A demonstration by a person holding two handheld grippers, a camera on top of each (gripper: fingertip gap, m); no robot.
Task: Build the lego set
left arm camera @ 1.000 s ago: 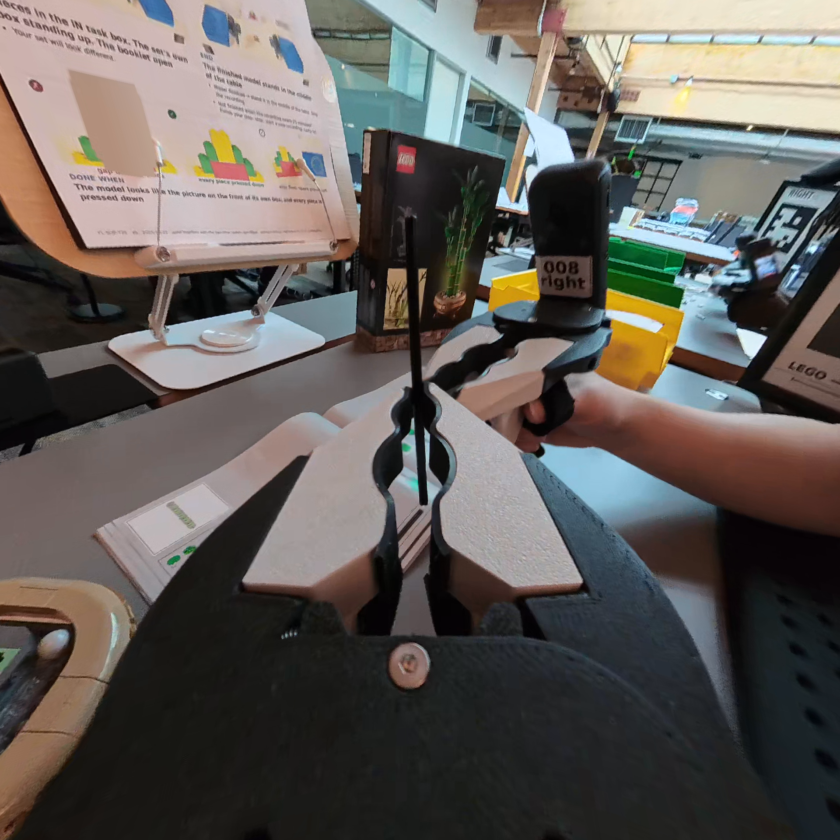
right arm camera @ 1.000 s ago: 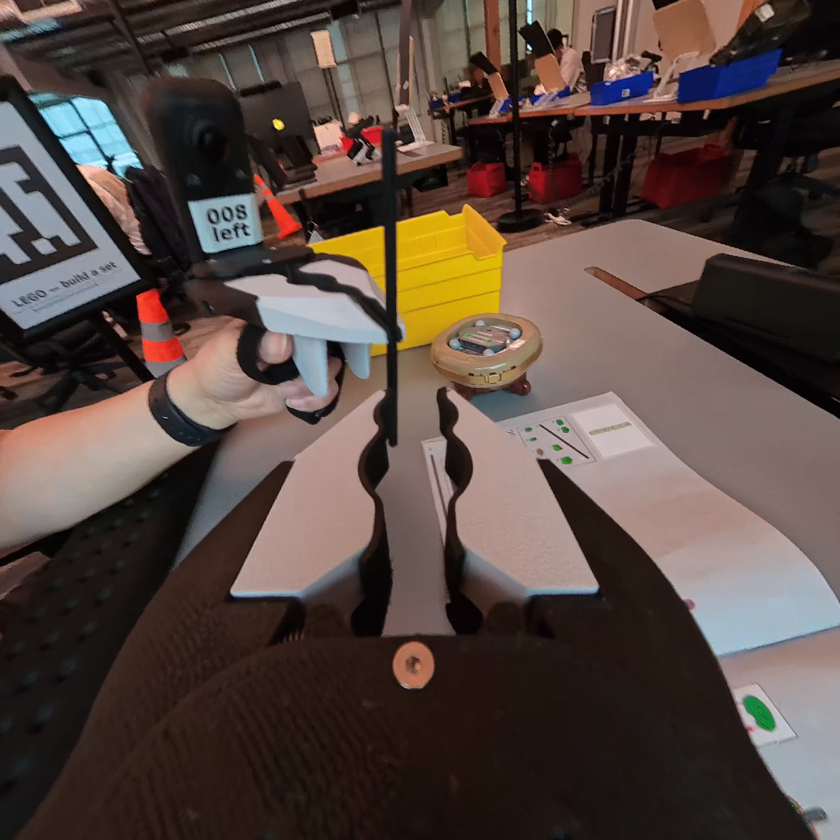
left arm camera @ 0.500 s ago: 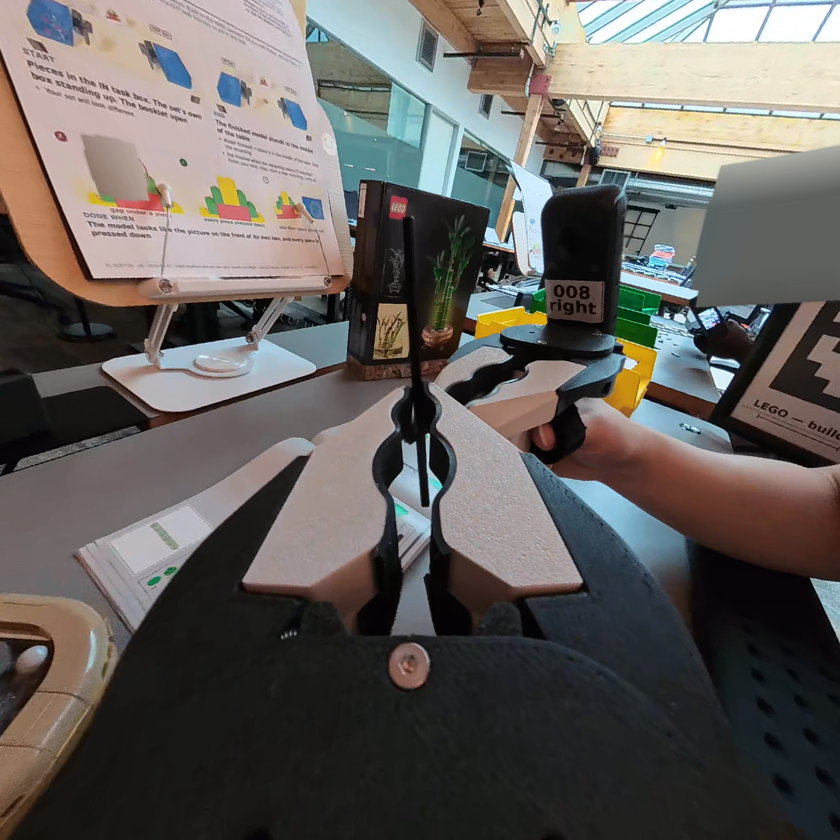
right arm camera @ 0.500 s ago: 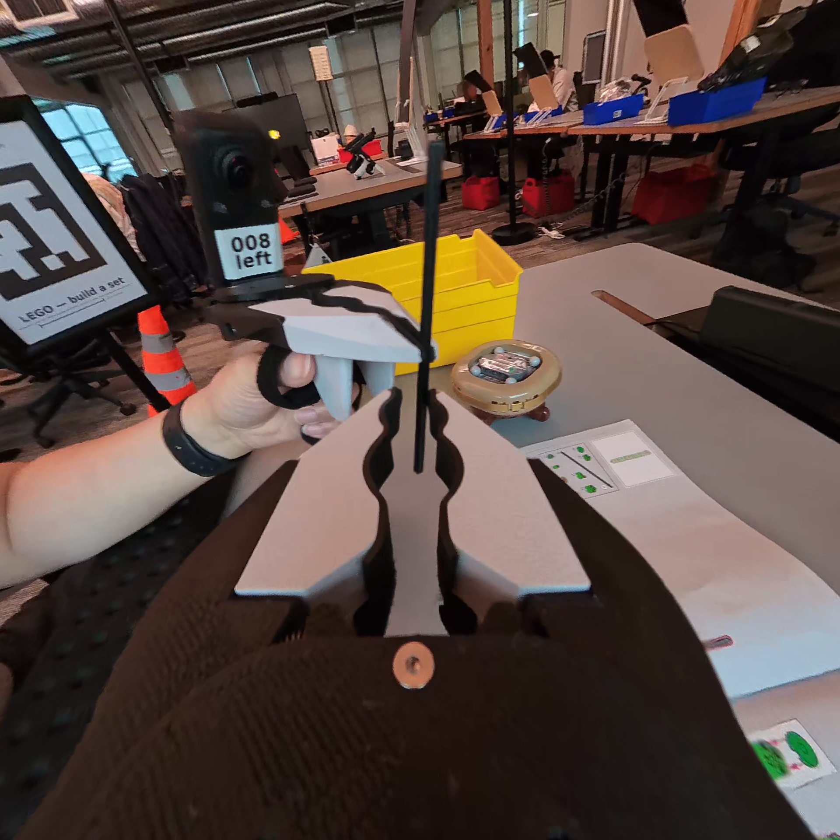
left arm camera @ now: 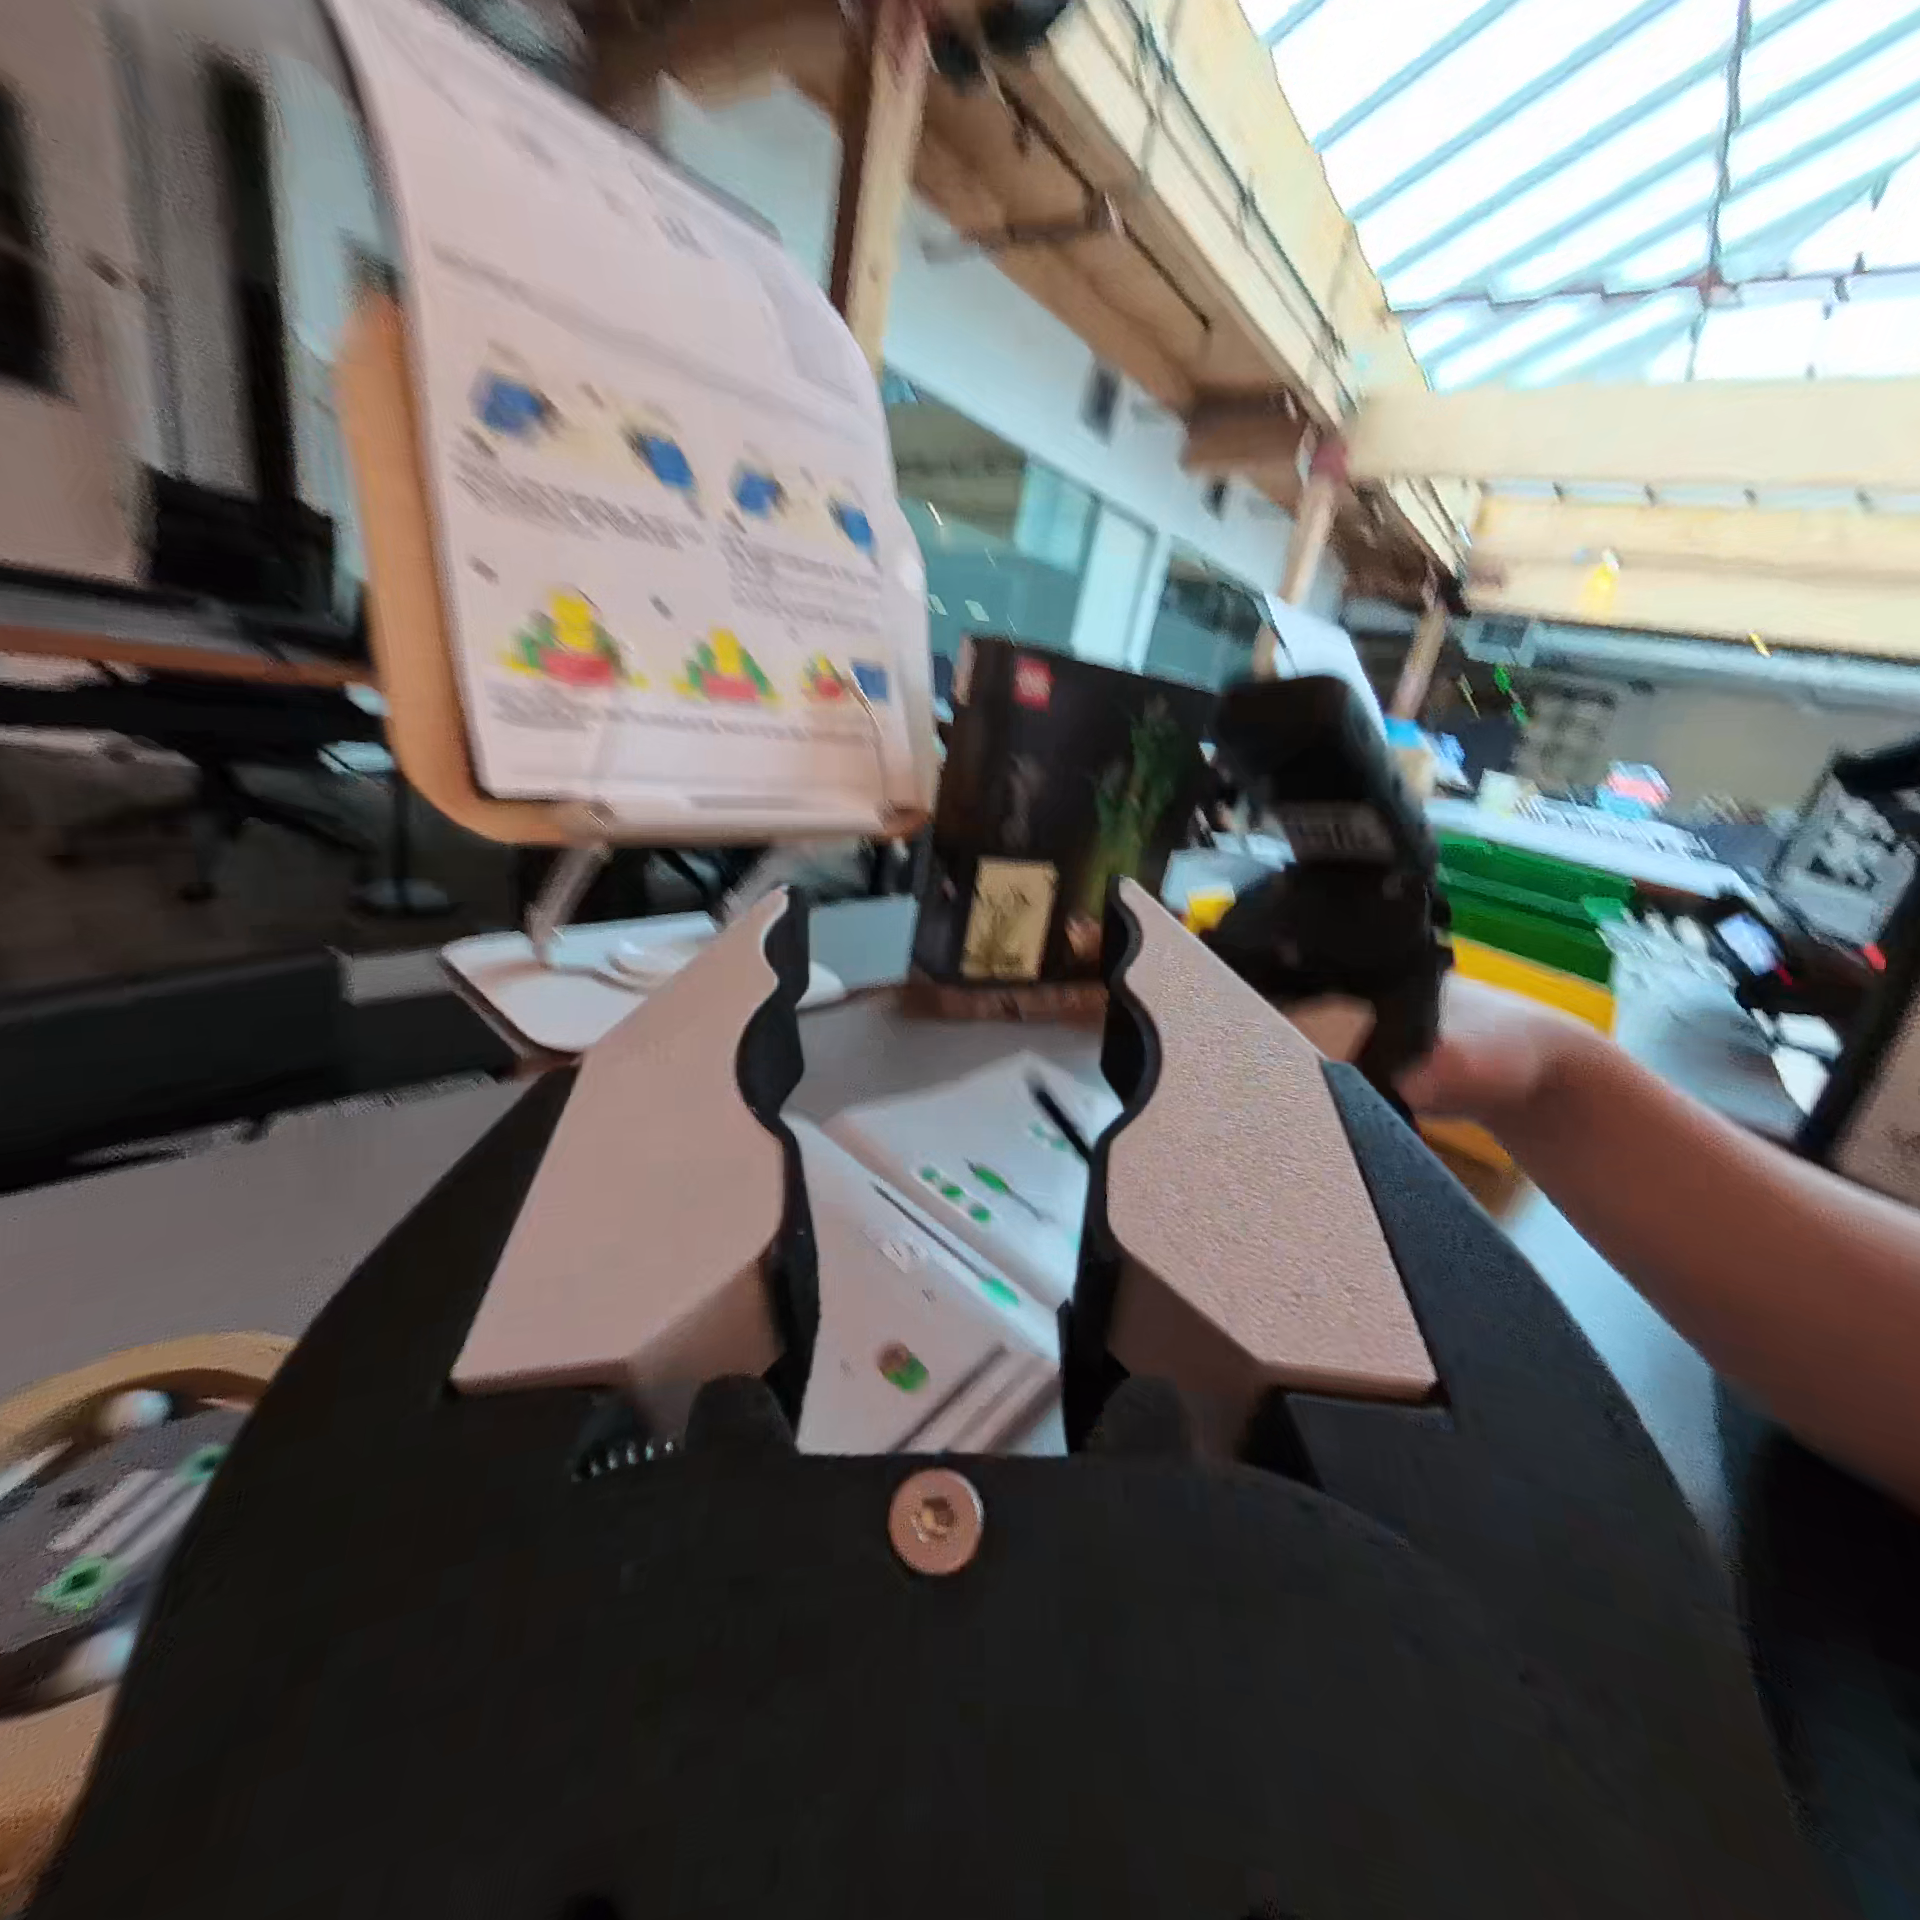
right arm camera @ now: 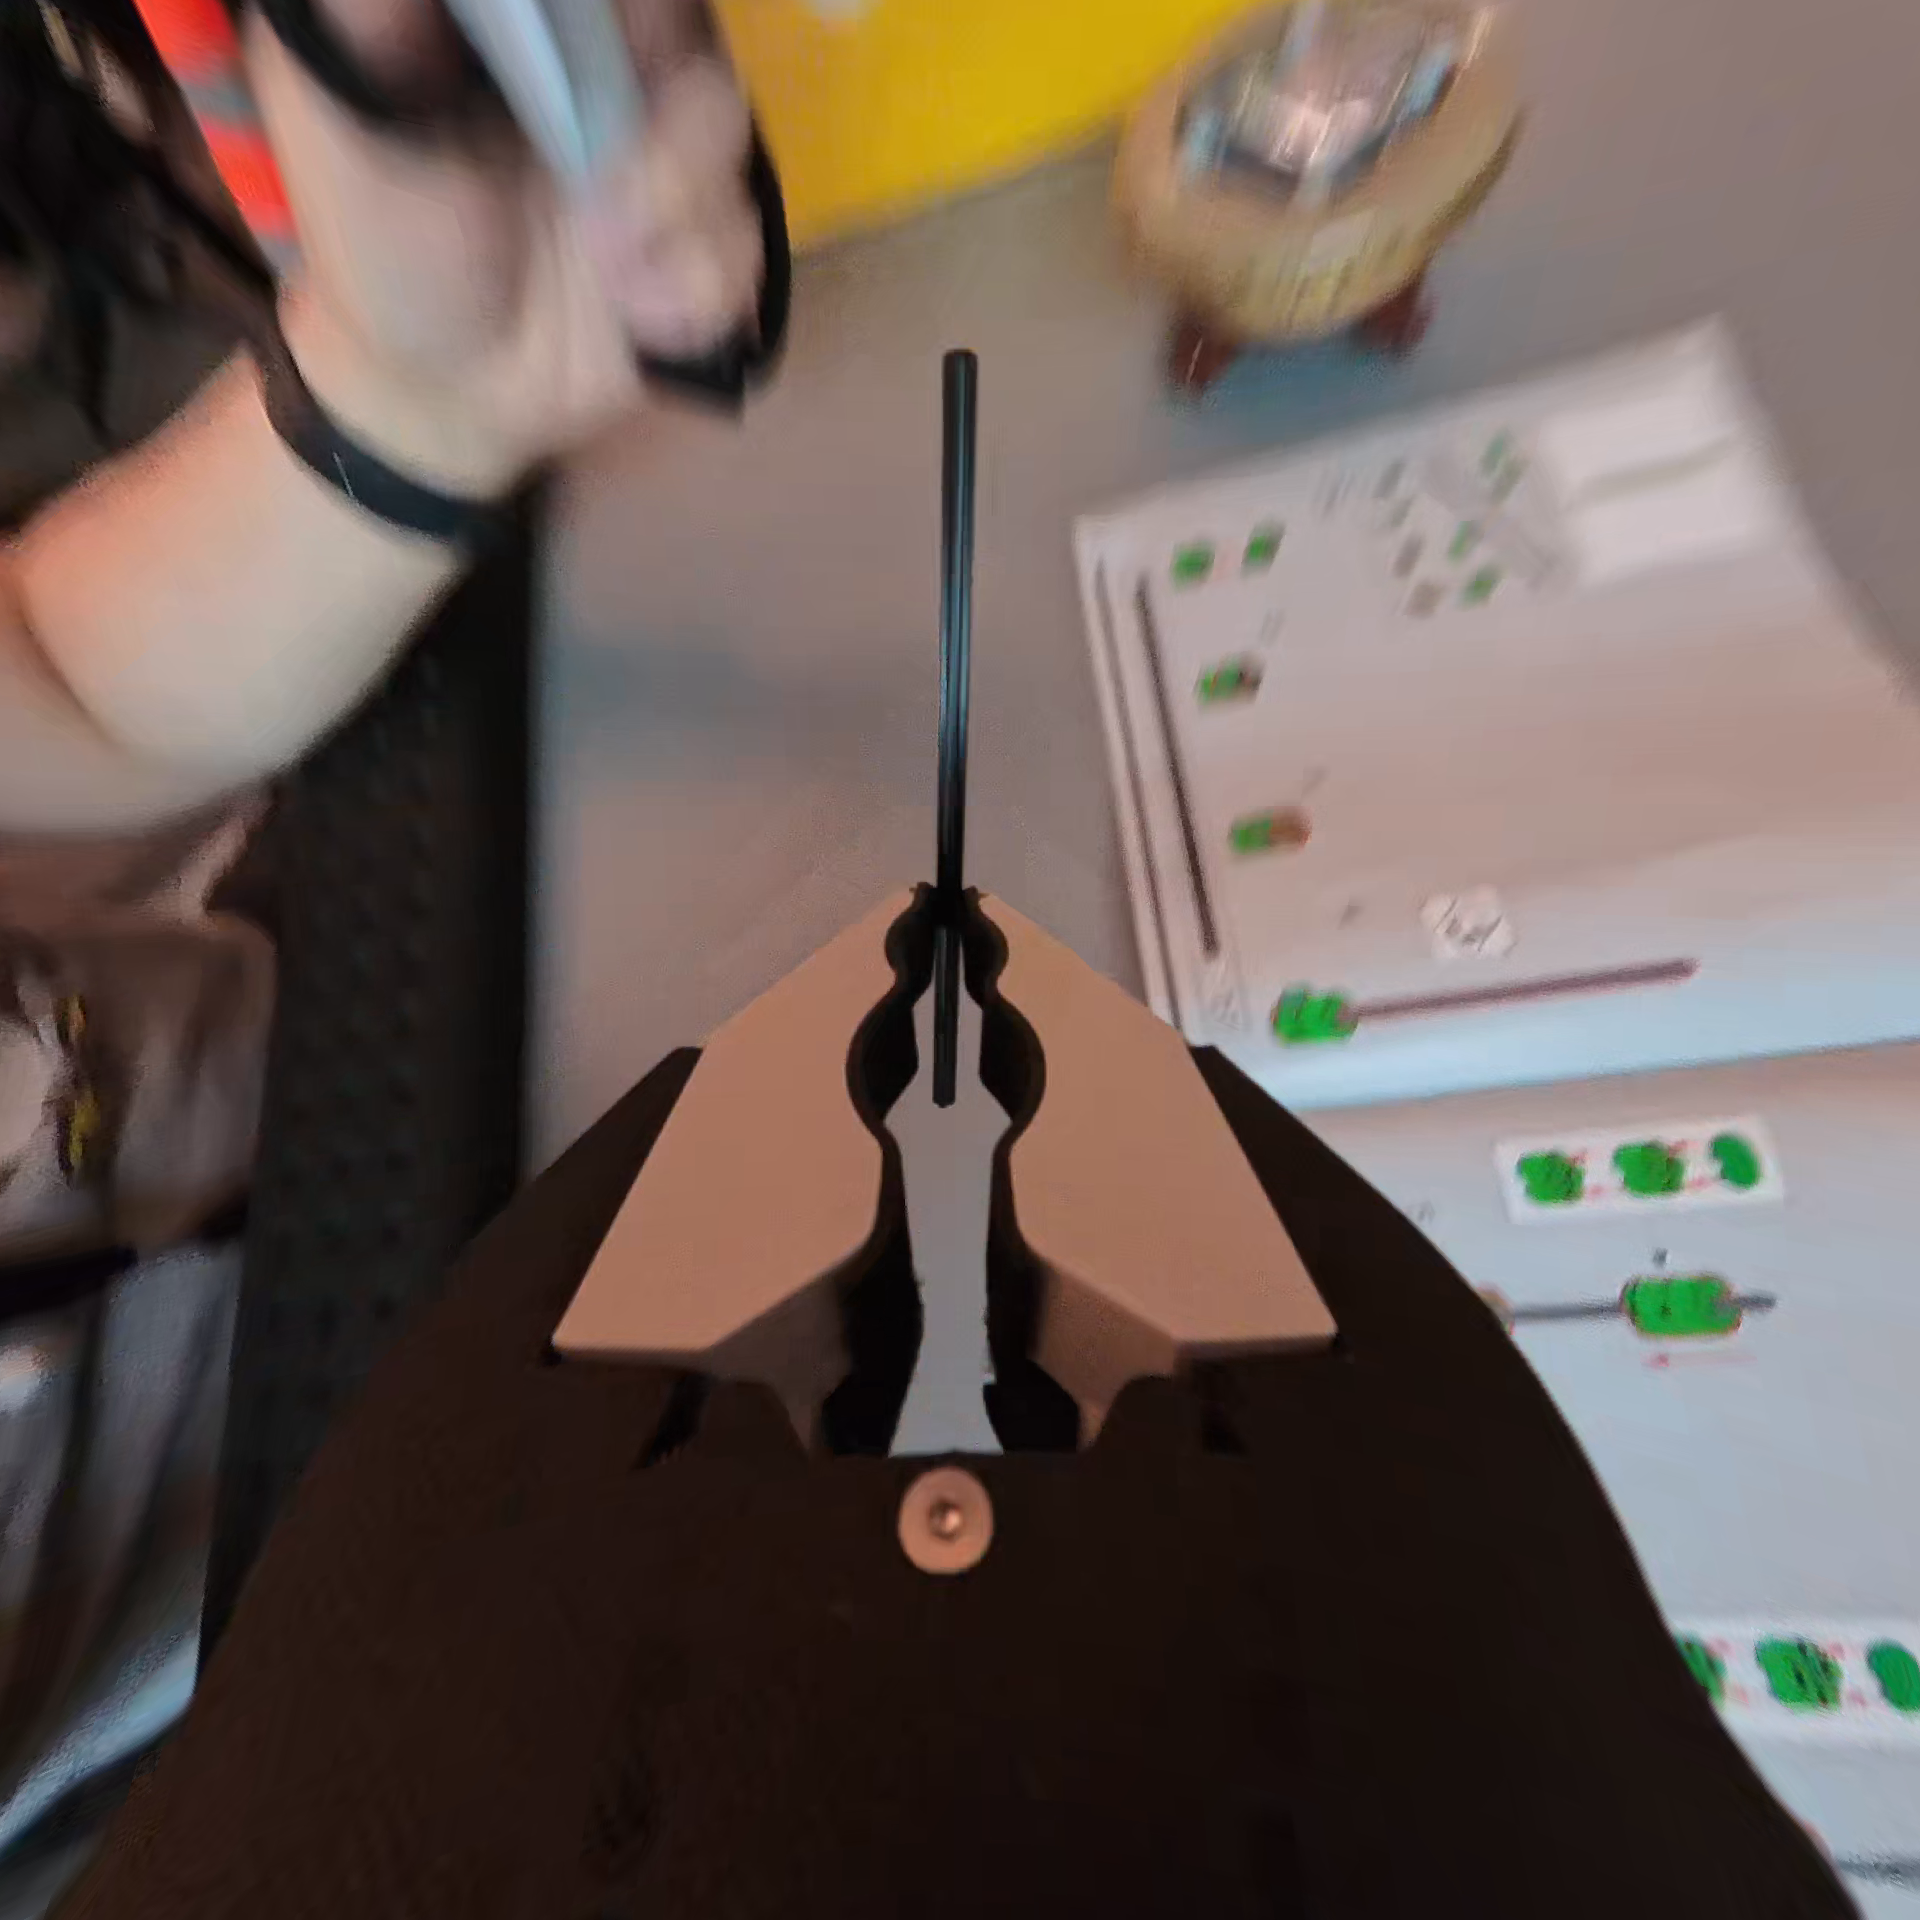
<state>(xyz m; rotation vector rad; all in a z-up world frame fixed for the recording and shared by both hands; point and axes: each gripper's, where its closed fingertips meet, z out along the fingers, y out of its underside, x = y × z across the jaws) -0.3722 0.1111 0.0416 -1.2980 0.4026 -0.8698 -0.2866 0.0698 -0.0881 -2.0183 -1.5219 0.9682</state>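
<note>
My right gripper is shut on a thin black rod. The rod sticks out straight ahead, above the grey table. My left gripper is open and empty above the open instruction booklet. The booklet also shows at the right of the right wrist view. A round tan pot model stands beyond the booklet, and its rim shows at the lower left of the left wrist view. The hand with the other gripper is blurred in each view.
A dark set box stands upright behind the booklet. A sheet on a stand is at the back left. A yellow bin is behind the pot, and green bins are farther right. A black mat lies at the table's near side. The grippers' ends are close to 15 cm from one another. The round tan pot model is about 15 cm from my left fingertips.
The black rod has passed from my left gripper to my right one. The left gripper has opened and the right has shut on the rod. The right view has tipped down toward the table.
</note>
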